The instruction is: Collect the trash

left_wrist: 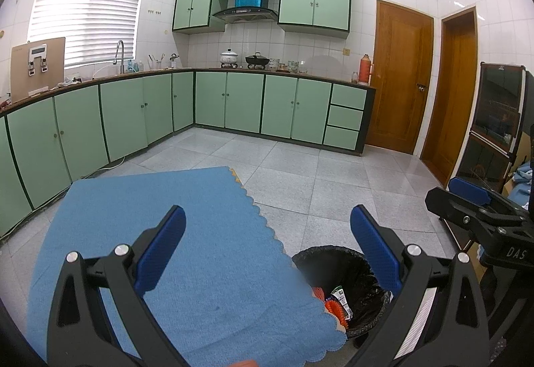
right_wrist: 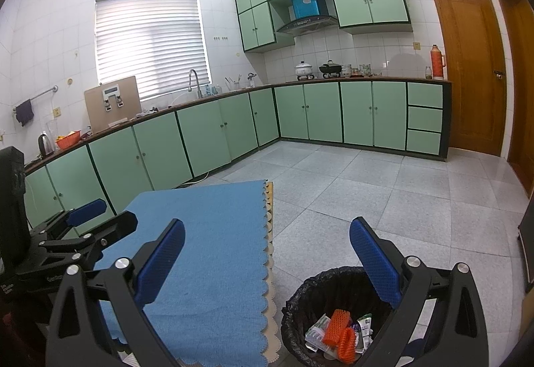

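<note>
A black-lined trash bin (right_wrist: 300, 310) stands on the floor beside a table under a blue cloth (right_wrist: 207, 253). In the bin lie orange foam netting (right_wrist: 340, 330) and crumpled wrappers (right_wrist: 317, 332). My right gripper (right_wrist: 267, 233) hovers open and empty above the bin's rim and the table's corner. My left gripper (left_wrist: 268, 223) is open and empty over the blue cloth (left_wrist: 173, 233), with the bin (left_wrist: 333, 263) at its lower right and orange netting (left_wrist: 335, 308) showing inside. The right gripper (left_wrist: 474, 203) shows at the right edge; the left gripper (right_wrist: 83, 216) appears at the left.
Green floor cabinets (right_wrist: 213, 133) run along the walls under a counter with a sink tap (right_wrist: 195, 79), pots (right_wrist: 303, 68) and a red thermos (right_wrist: 437, 61). Wooden doors (right_wrist: 467, 66) are at the right. Grey tiled floor (right_wrist: 367, 193) lies beyond the table. A dark cabinet (left_wrist: 494, 120) stands at far right.
</note>
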